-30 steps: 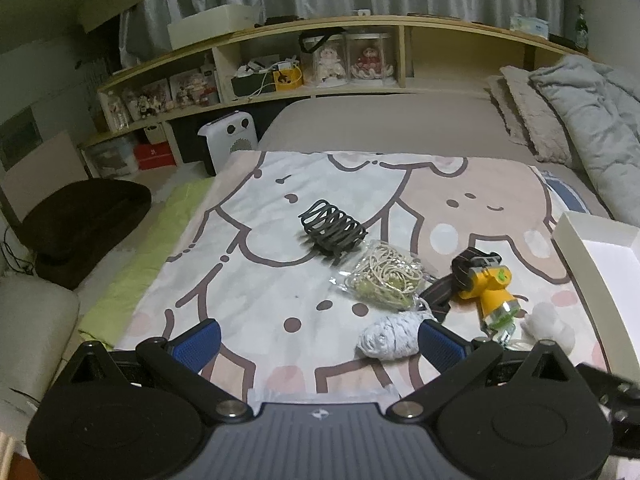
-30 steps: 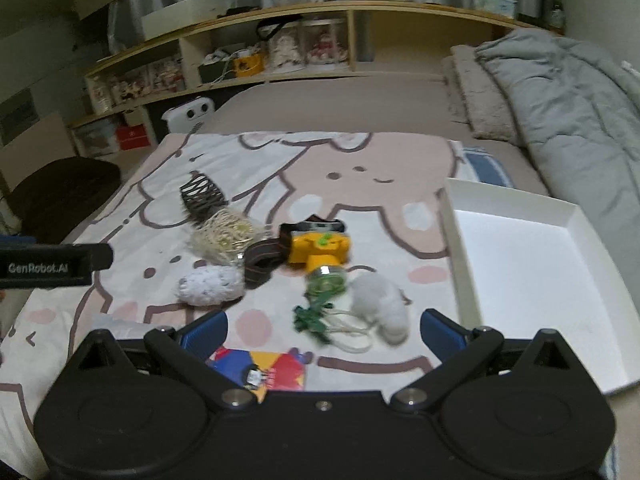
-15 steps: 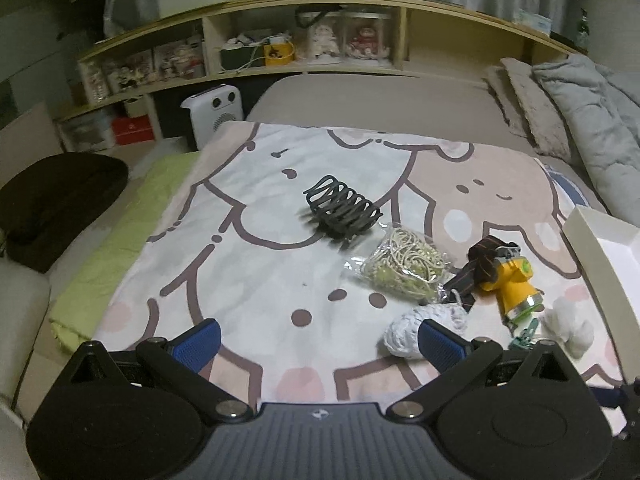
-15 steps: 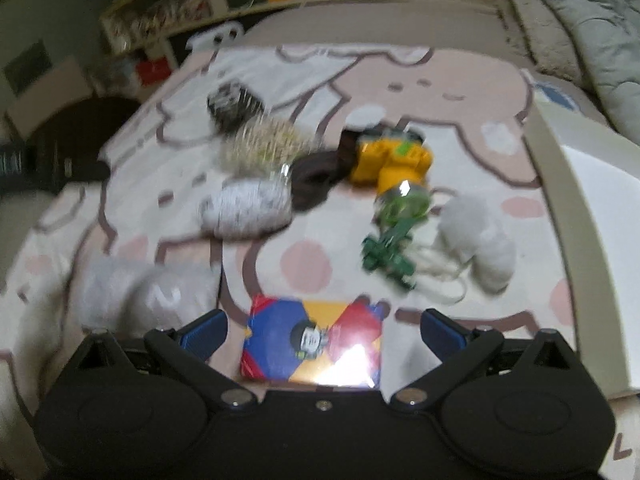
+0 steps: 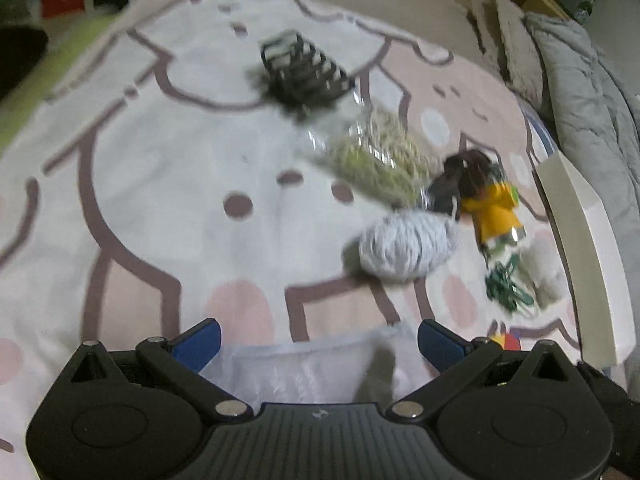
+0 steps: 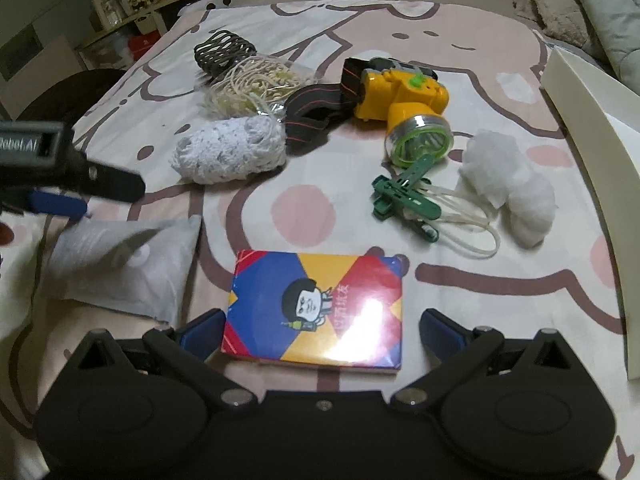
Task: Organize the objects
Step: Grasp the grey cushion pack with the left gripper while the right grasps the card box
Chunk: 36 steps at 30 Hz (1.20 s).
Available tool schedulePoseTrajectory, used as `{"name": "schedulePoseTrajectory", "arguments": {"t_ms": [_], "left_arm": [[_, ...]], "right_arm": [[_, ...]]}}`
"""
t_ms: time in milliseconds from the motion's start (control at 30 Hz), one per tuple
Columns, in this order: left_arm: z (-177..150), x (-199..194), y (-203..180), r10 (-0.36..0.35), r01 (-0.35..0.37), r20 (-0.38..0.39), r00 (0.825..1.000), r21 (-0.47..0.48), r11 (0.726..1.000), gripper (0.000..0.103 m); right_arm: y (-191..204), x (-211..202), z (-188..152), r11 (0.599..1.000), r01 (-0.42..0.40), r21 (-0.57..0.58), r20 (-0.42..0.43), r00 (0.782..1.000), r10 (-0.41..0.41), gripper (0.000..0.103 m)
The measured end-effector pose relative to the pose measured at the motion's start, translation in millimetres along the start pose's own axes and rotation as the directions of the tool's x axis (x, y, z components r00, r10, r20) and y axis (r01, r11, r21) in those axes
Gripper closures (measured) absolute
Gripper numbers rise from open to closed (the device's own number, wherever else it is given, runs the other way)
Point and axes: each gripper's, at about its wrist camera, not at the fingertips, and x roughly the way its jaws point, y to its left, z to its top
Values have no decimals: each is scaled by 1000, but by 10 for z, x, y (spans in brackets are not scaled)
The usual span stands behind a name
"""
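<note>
Both claws are spread wide, the right gripper (image 6: 320, 326) around the colorful box (image 6: 316, 306) and the left gripper (image 5: 319, 338) around the clear bag (image 5: 296, 364), so squeezing comes next.

Both left gripper (image 5: 318, 340) and right gripper (image 6: 322, 330) jaws spread wide.

Left hand-held gripper (image 5: 319, 343) spread over a grey pouch (image 5: 304, 368).

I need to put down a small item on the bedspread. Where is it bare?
Bare: left of the hair claw and white yarn ball. Also between yarn ball, green clip and card box. Crowded: headlamp cluster by the white tray.
</note>
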Motion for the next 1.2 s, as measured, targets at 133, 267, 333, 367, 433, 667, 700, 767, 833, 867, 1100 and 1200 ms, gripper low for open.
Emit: {"name": "schedulePoseTrajectory", "arguments": {"t_ms": [133,267,333,367,433,667,700,767,833,867,1100,1200], "left_arm": [[-66,38,-2,-50,51,-79,996,13,999,0],[-177,21,-92,-117,128,-171,978,56,990,0],[-229,-5,-166,-129,148,-188,974,93,985,0],[-251,-24,-206,-133,157,-193,972,117,981,0],[-292,-63,-275,-157,190,-202,967,153,970,0],[-451,-113,-651,-33,101,-165,986,429,898,4],[-455,-99,-681,-15,85,-154,988,457,885,5],[-446,-75,-692,7,65,-145,989,487,871,6],[-434,-23,-705,17,58,-142,990,507,860,7],[-425,18,-706,17,60,-147,989,507,860,7],[-402,247,-715,53,51,-193,980,496,867,8],[-444,185,-726,21,98,-234,972,481,871,8]], "right_arm": [[-45,-10,2,1000,10,18,-8,1000,-10,0],[-131,-39,18,998,44,36,-14,999,-44,0],[-197,-53,29,997,60,51,-19,998,-59,0],[-237,-58,34,996,67,57,-24,998,-66,0],[-307,-74,45,995,83,62,-34,996,-81,0],[-389,-59,103,997,73,-16,-64,995,-74,0],[-387,-40,117,997,69,-29,-71,995,-71,0],[-386,0,140,997,58,-53,-86,994,-62,0],[-398,44,152,997,46,-63,-109,993,-53,0],[-406,60,158,997,41,-62,-119,992,-49,0],[-405,108,256,996,-2,-95,-177,984,-14,10],[-389,81,257,994,-8,-111,-176,984,-12,12]]}}
